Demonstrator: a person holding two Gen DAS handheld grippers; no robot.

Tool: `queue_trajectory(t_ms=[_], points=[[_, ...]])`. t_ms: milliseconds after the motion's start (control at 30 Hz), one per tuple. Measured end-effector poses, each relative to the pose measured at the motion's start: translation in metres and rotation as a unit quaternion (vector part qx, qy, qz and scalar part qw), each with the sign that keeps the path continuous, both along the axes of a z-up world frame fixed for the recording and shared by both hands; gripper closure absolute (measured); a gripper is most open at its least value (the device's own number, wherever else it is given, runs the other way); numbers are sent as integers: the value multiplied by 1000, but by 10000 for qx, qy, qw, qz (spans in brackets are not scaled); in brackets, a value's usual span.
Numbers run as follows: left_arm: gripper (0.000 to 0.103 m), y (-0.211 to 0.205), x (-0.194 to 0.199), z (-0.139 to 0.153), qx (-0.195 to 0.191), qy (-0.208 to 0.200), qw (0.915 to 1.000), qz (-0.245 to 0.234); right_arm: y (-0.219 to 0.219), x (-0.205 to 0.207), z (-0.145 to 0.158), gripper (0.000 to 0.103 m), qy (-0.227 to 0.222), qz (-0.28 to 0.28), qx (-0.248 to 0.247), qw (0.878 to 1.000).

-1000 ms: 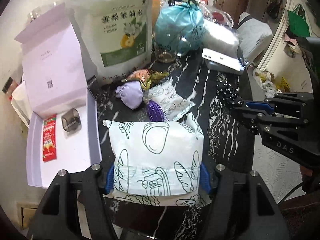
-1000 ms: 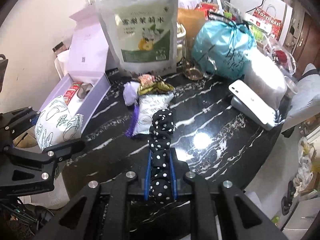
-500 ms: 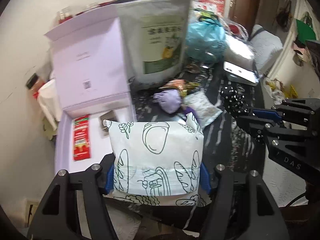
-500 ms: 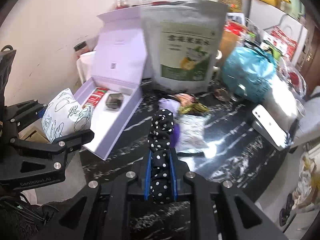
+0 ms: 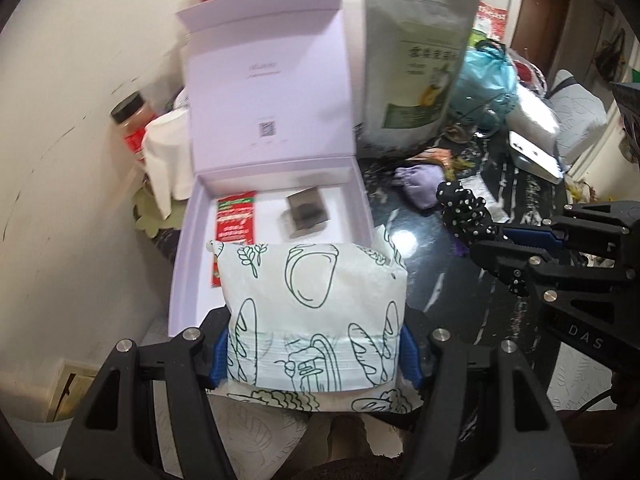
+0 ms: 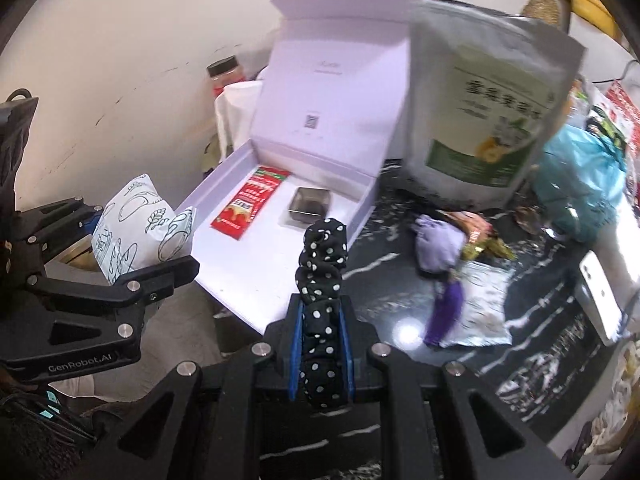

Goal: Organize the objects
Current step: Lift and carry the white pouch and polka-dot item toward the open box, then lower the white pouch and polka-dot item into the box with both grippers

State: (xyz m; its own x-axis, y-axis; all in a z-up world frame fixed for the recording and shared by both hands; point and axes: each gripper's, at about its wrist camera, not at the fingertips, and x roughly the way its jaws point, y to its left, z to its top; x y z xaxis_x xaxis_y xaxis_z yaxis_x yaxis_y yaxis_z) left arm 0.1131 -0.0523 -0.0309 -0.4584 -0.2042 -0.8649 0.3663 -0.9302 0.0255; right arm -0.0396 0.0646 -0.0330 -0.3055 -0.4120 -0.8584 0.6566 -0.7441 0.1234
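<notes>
The open box (image 6: 256, 264) has bare floor along its near half, while a red sachet (image 6: 250, 207) and small metal tin (image 6: 310, 204) occupy the far end before the upright lid (image 6: 332, 104).

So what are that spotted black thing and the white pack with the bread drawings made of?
The polka-dot scrunchie looks like soft woven fabric: matte and gathered into ruffles where the right gripper pinches it. The white pack seems to be thin, slightly glossy plastic film, puffy with wrinkled seams, though it could be coated paper.
</notes>
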Motion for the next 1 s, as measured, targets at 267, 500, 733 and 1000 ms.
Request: queue_trajectory(t_ms=[267,500,733,1000], points=[[40,-46,6,-25,118,-166,9997,165,-45,-5,-25,88,-218,211,73,9995],[40,-80,-4,-48,219,-263,9993,174,-74,-19,-40,88,-354,237,106,9990],[40,-111,-22,-68,308,-360,9987,168,-98,-42,-52,88,-456,262,144,9985],[40,-140,-47,-87,321,-460,9983,172,-120,-70,-64,88,-563,284,183,9978]])
